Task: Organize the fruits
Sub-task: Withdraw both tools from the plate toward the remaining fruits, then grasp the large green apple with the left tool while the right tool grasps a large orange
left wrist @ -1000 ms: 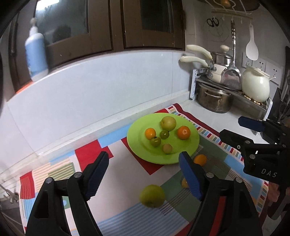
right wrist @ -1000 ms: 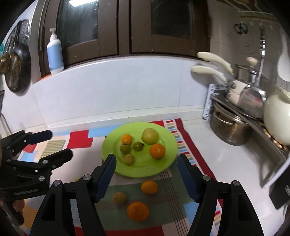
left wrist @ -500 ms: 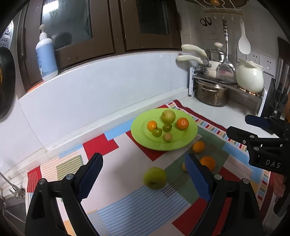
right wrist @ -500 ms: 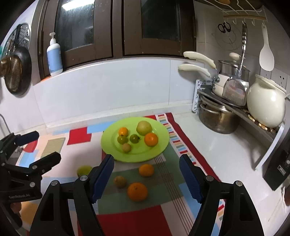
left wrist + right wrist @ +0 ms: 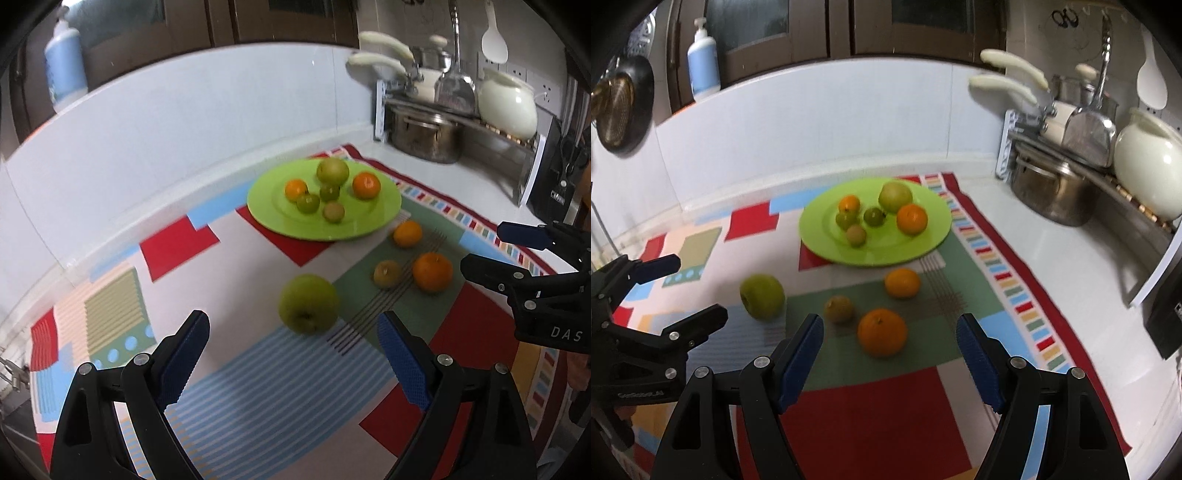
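Left claw (image 5: 291, 345): jaws wide apart, holding nothing, touching nothing; green apple (image 5: 308, 303) sits on the mat just ahead of the gap.
Right claw (image 5: 889, 341): jaws wide apart, empty; big orange (image 5: 882, 332) just ahead between the tips, not touched.
Loose fruit: small orange (image 5: 902, 282) and brownish fruit (image 5: 839, 308) on the mat, near the plate.
Plate (image 5: 820, 236): lime green, on the mat, six fruits on it.
Mat (image 5: 871, 417): colourful patchwork, covers the worktop (image 5: 1063, 258).
Room: white tiled backsplash, steel pot (image 5: 1049, 194) and white kettle (image 5: 1148, 168) on a rack at right, blue bottle (image 5: 703, 62) on the ledge.
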The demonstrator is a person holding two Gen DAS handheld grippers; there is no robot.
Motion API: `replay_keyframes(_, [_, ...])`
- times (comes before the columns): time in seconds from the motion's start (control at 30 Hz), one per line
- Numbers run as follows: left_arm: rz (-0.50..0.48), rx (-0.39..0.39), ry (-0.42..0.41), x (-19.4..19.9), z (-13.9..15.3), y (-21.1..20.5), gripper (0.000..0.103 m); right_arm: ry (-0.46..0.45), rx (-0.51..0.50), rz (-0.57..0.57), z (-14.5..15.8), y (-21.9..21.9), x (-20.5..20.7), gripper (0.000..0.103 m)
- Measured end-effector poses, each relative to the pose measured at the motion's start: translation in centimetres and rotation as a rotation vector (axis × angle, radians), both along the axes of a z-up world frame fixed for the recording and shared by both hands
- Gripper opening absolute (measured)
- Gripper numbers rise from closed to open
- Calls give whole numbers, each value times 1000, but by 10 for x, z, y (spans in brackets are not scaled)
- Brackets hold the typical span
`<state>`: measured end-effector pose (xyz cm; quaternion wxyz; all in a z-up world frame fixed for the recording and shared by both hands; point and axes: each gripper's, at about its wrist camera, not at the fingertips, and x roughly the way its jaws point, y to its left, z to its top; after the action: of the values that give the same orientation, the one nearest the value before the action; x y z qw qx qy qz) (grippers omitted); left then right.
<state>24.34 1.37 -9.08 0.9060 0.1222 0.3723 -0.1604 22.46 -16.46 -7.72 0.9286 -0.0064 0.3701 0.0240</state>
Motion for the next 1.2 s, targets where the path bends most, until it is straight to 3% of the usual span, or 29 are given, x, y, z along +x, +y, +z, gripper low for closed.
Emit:
replay_keyframes(0.27, [2, 0, 49, 20, -23, -5, 92, 92, 18, 12, -29, -2, 18, 74])
replay_keyframes(0.47, [2, -4, 69, 35, -31, -11, 90, 131, 39, 17, -39, -5, 31, 66])
replay_keyframes(0.67, [2, -7, 94, 46, -38, -15, 77, 169, 63, 29, -49, -6, 43, 54])
replay_keyframes(0.9, [-24, -42, 133, 49, -43, -19, 50, 186, 91, 45, -56, -7, 49, 44])
replay_keyframes(1.2, [-7, -49, 133, 48, -43, -20, 49, 173, 88, 50, -56, -6, 49, 43])
